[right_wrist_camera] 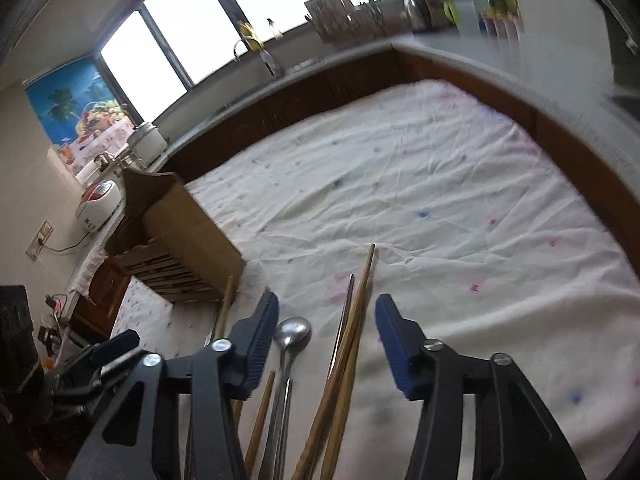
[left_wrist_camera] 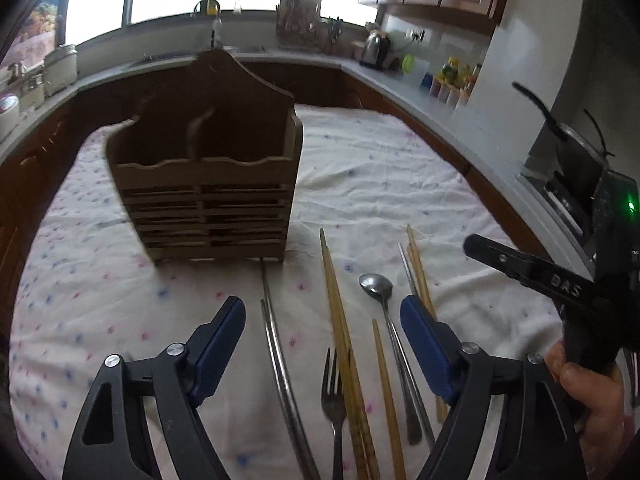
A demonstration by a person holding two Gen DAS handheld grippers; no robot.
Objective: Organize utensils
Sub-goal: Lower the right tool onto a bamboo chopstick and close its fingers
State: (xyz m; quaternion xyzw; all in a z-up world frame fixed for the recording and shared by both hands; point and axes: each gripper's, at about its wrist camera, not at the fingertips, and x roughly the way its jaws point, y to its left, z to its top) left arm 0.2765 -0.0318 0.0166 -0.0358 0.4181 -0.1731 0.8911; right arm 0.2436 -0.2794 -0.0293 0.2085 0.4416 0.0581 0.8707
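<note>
A wooden utensil holder (left_wrist_camera: 208,192) with two compartments stands on the cloth-covered table (left_wrist_camera: 380,168). In front of it lie a metal chopstick (left_wrist_camera: 276,352), a fork (left_wrist_camera: 334,384), wooden chopsticks (left_wrist_camera: 340,320) and a spoon (left_wrist_camera: 376,284). My left gripper (left_wrist_camera: 322,304) hovers open above these, holding nothing. In the right wrist view my right gripper (right_wrist_camera: 328,304) is open over the spoon (right_wrist_camera: 294,328) and wooden chopsticks (right_wrist_camera: 360,292), and its pads touch neither. The holder (right_wrist_camera: 188,232) sits to its left.
A hand (left_wrist_camera: 588,392) holds the right gripper at the right edge of the left wrist view. Kitchen counters (left_wrist_camera: 400,80) with a kettle (left_wrist_camera: 376,48) and jars ring the table. The white cloth (right_wrist_camera: 420,200) stretches far and right of the utensils.
</note>
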